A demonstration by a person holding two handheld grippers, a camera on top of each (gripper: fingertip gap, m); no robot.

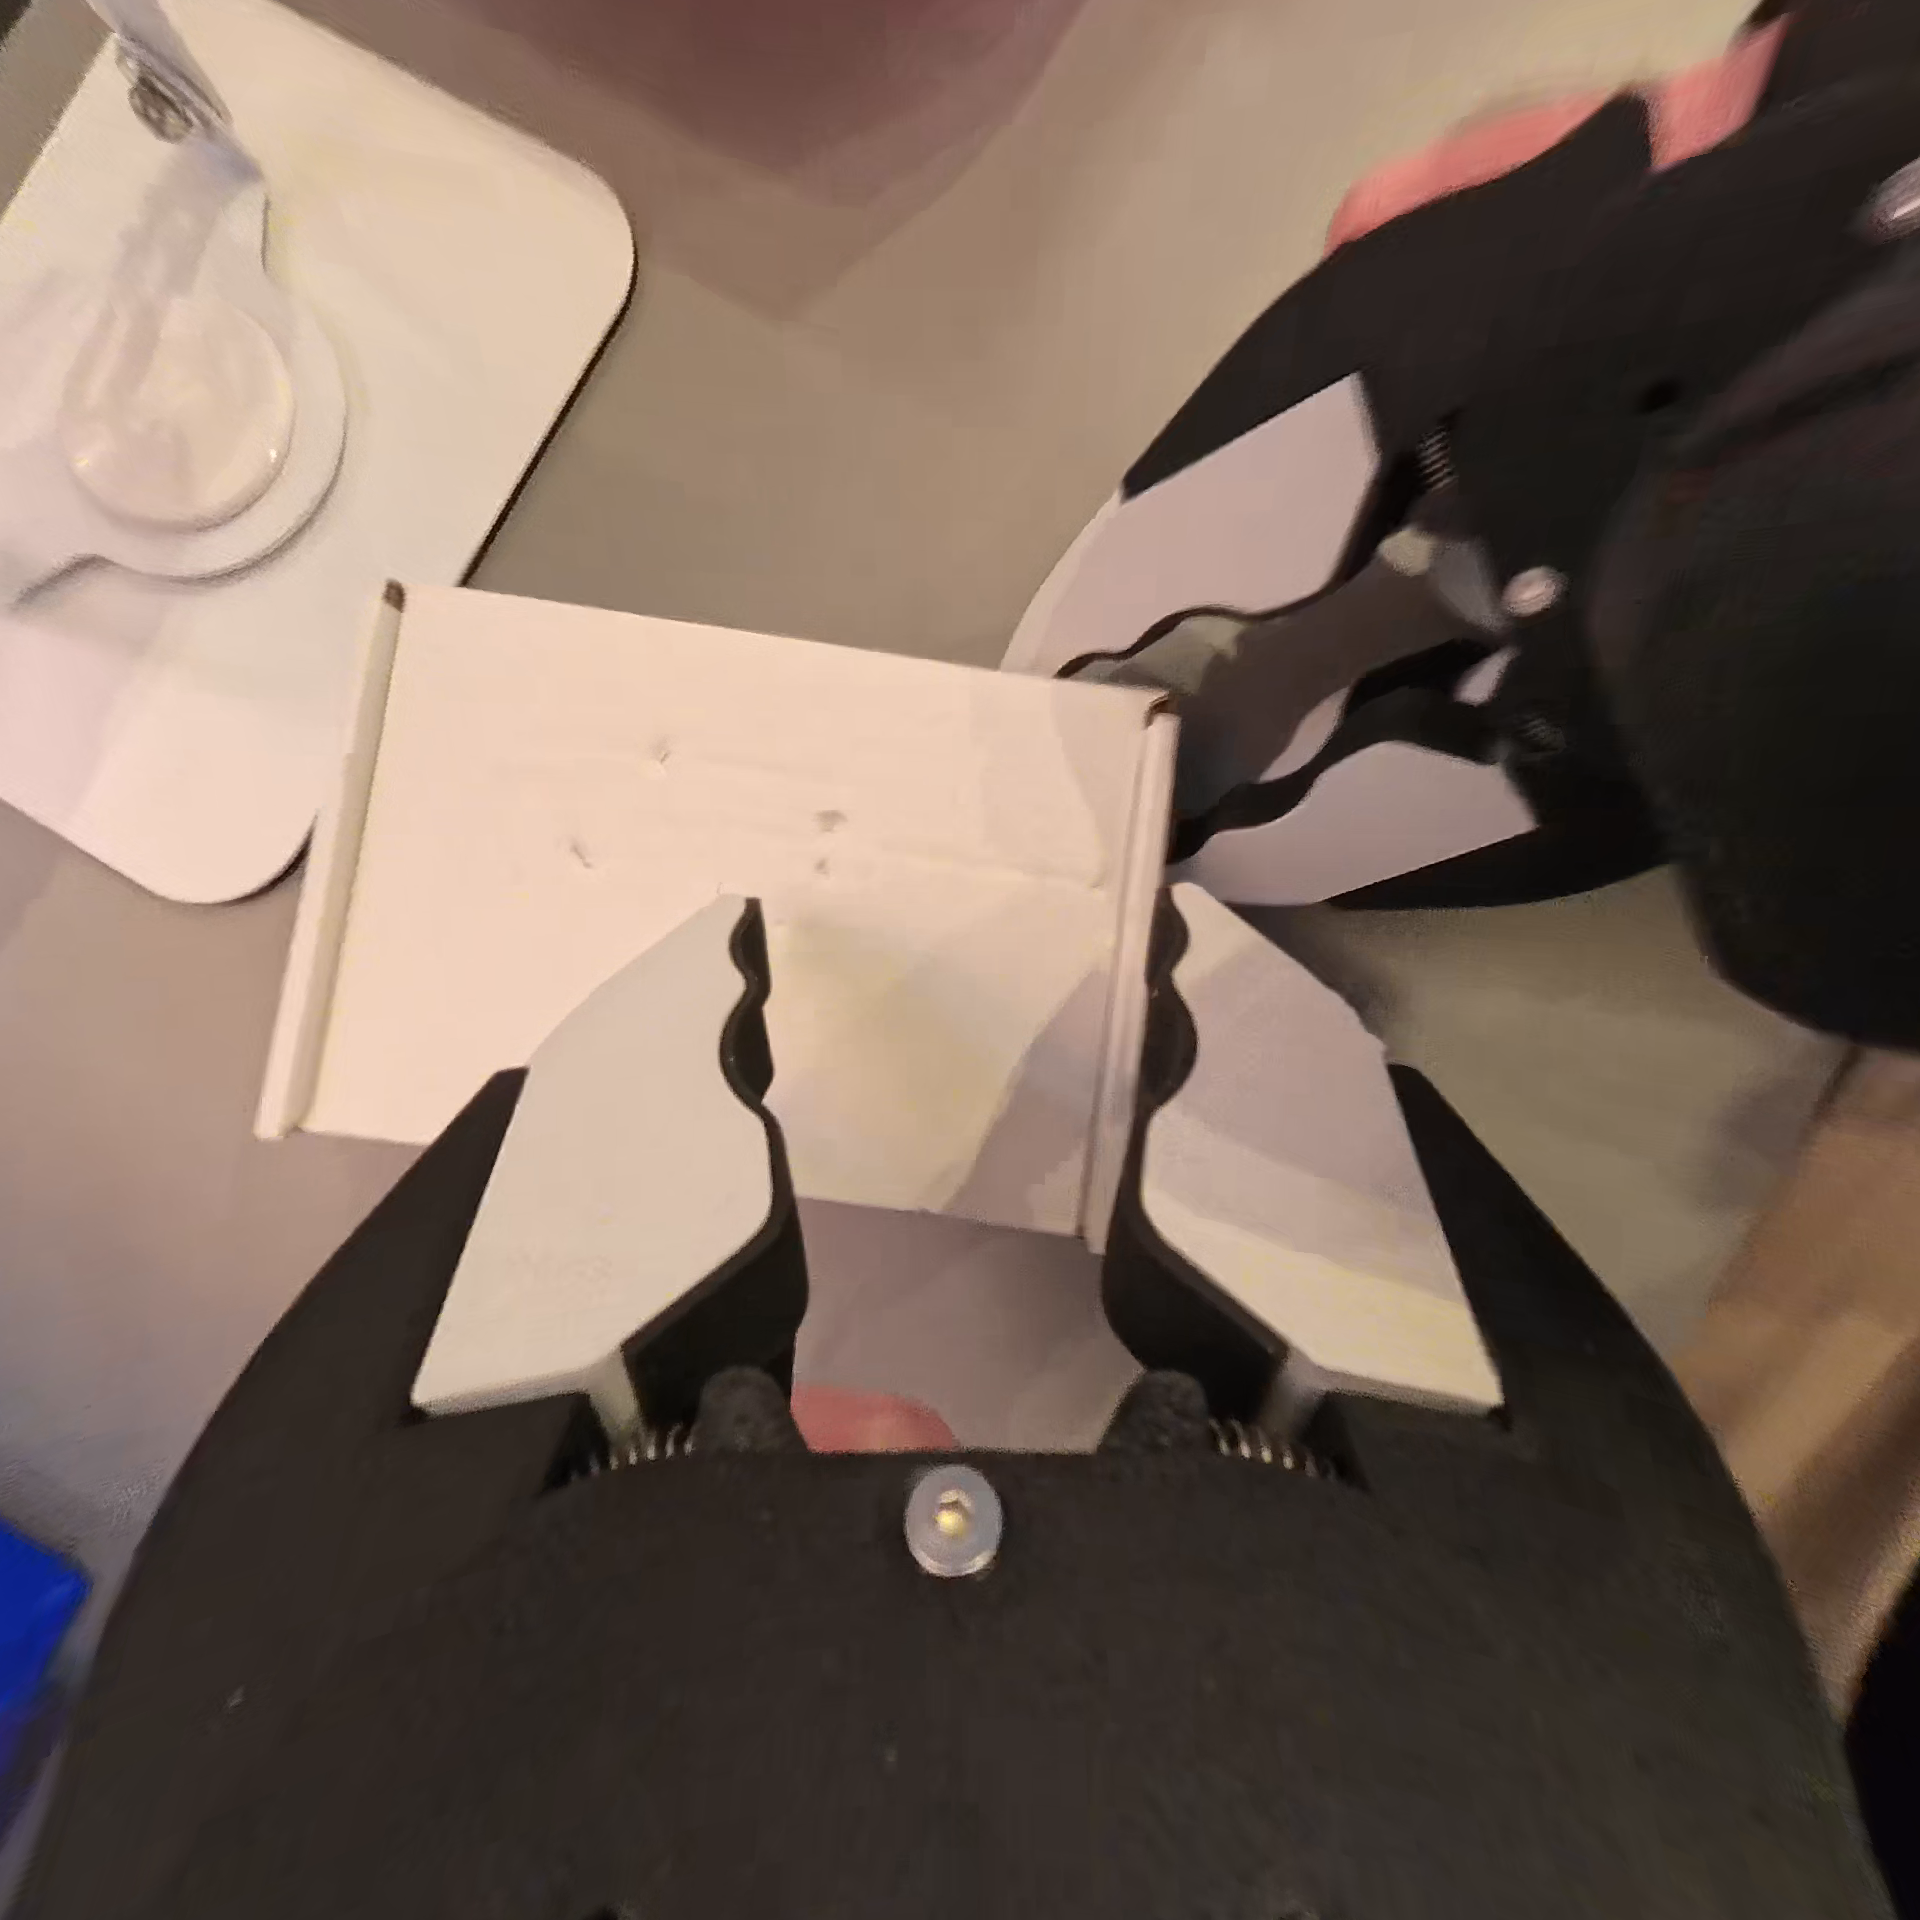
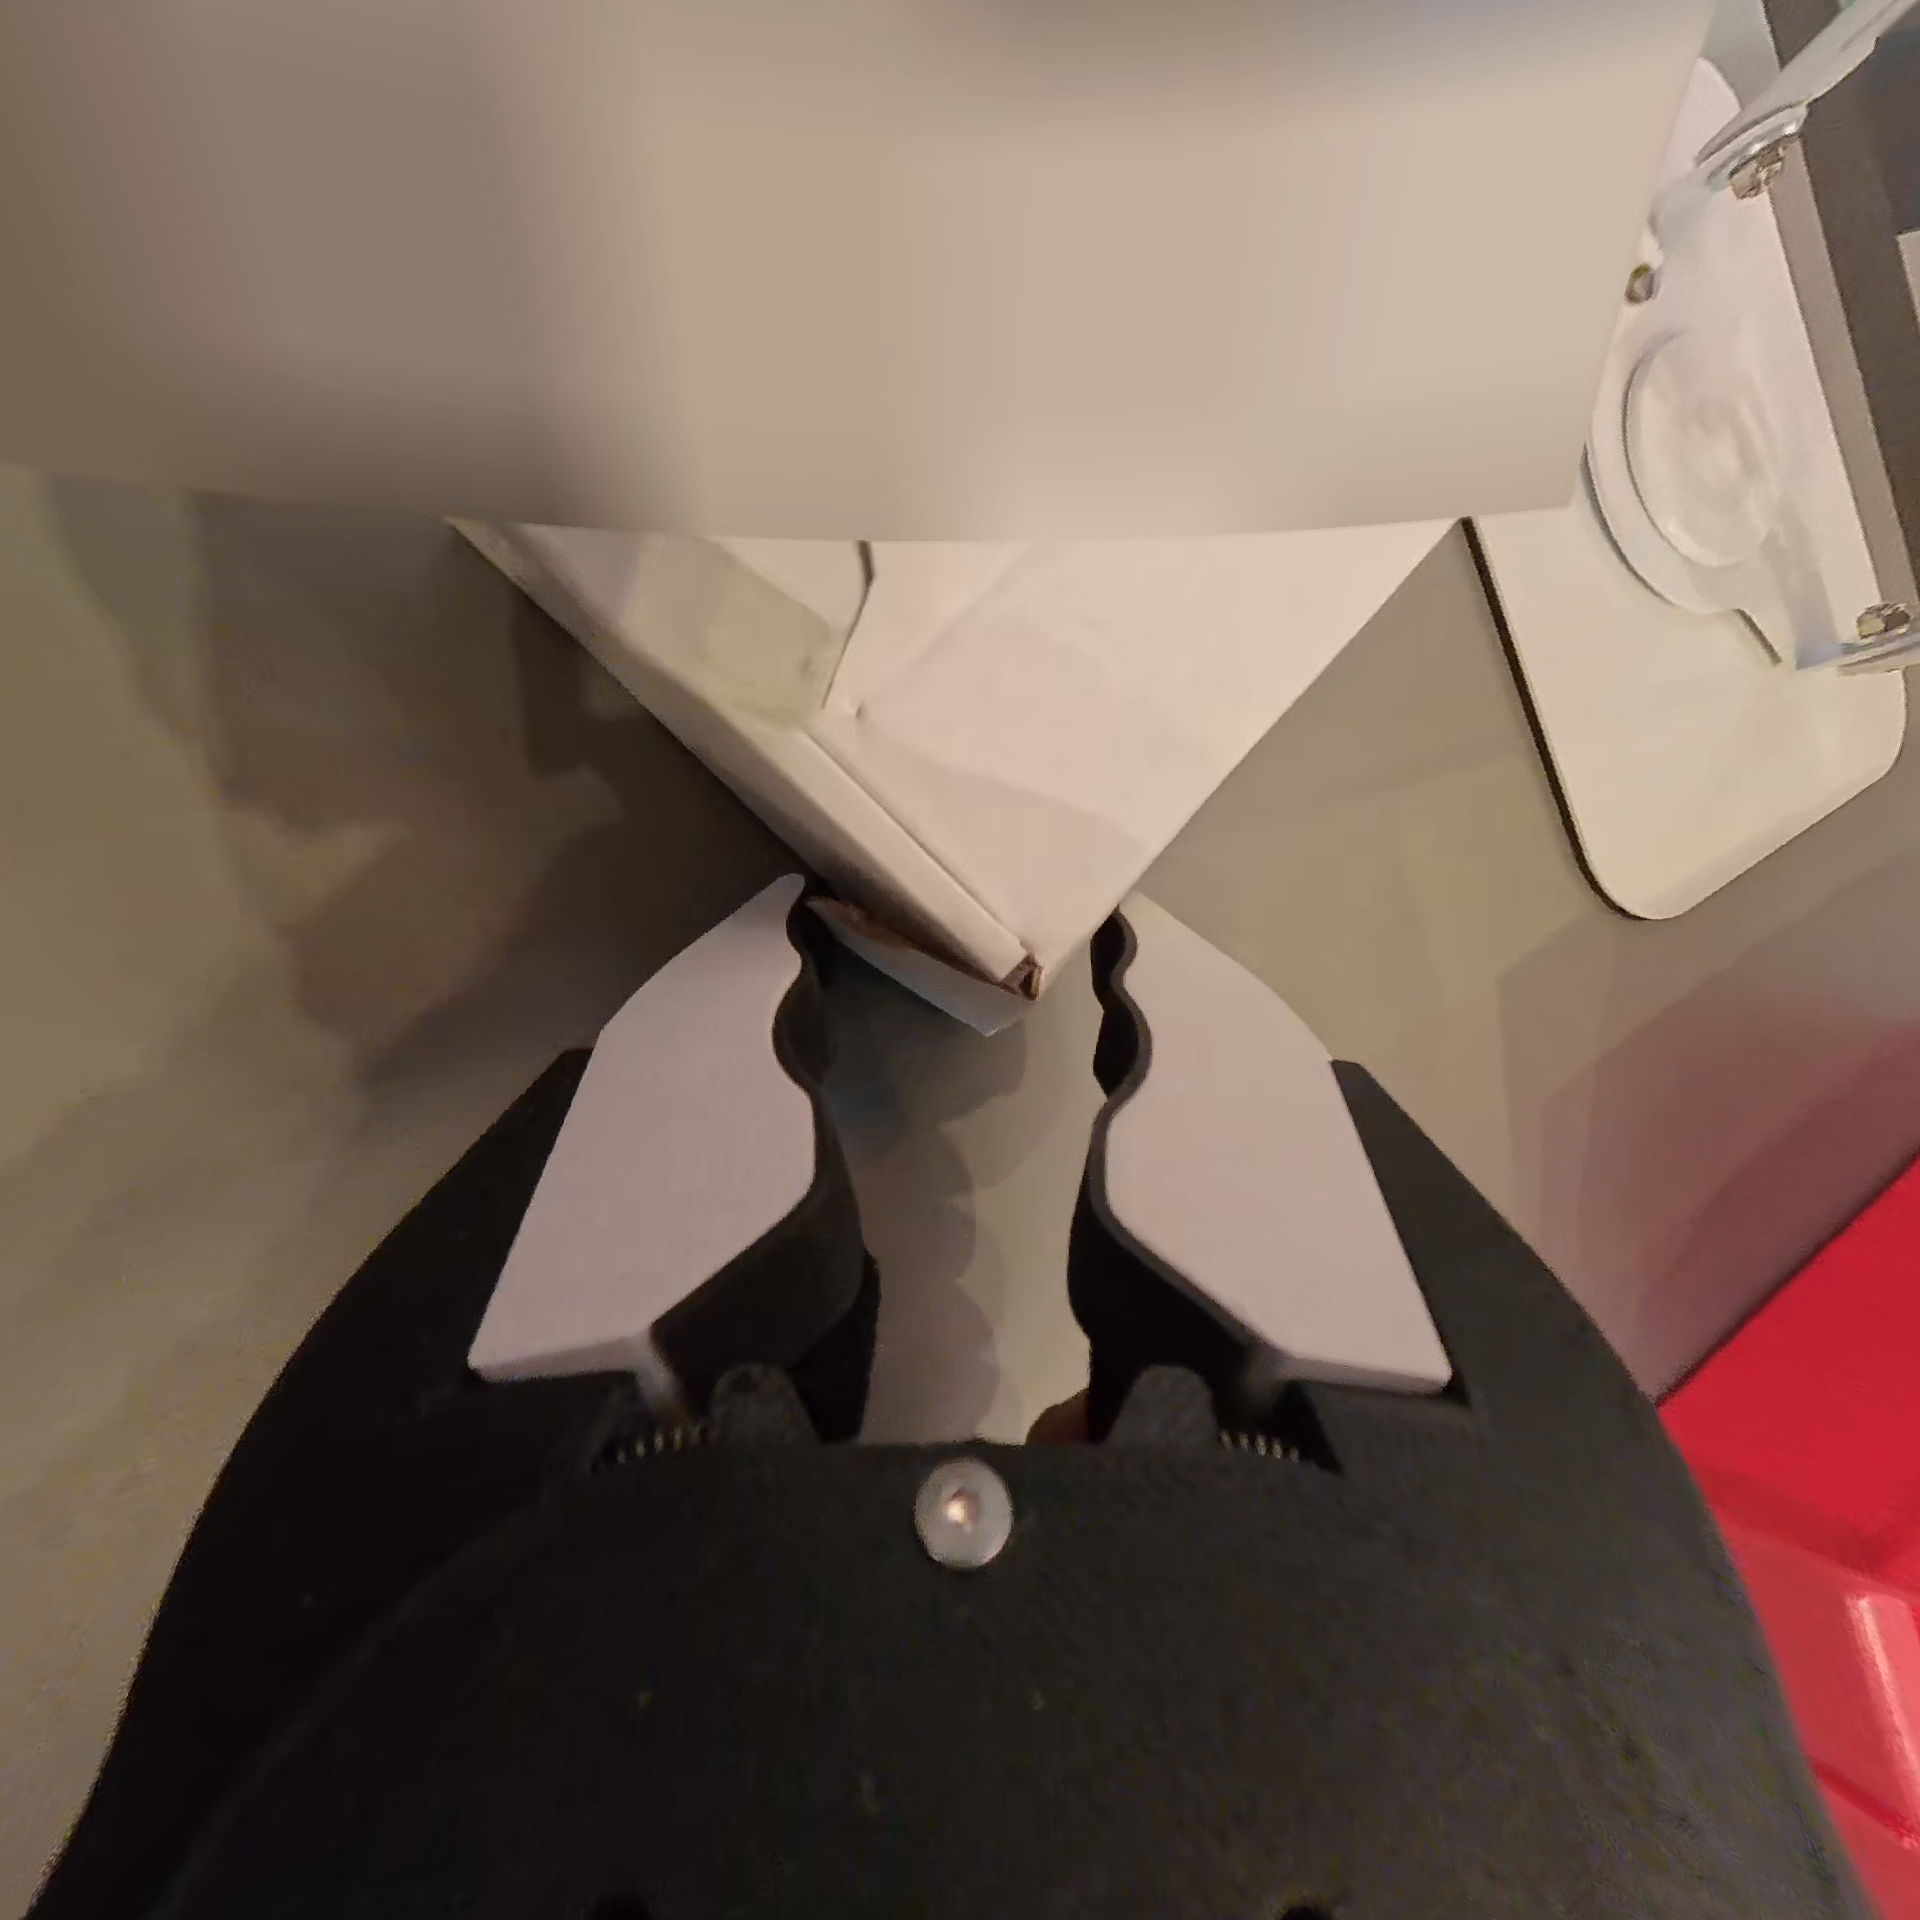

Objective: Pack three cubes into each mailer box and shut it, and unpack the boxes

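Note:
A white mailer box [image 1: 675, 852] lies on the grey table with its lid down. My left gripper [image 1: 961, 914] is open over the box's near right part: the left finger is above the lid and the right finger runs along the right edge. My right gripper [image 1: 1127, 753] comes in from the right, open, with its tips at the box's far right corner. In the right wrist view that corner [image 2: 997, 790] points in between the open fingers of the right gripper [image 2: 956, 904], and a brown cardboard flap edge shows there. No cubes are visible.
A white stand base with a clear suction cup [image 1: 312, 364] sits just left of the box and shows in the right wrist view [image 2: 1714, 623] too. A blue thing [image 1: 31, 1662] is at the lower left. A red thing [image 2: 1818, 1455] lies at the right. The table edge and wood floor [image 1: 1818, 1195] are on the right. The tips of one gripper are about 7 cm away from the tips of the other. It is some 20 cm from my right tips to the red thing [image 2: 1818, 1455].

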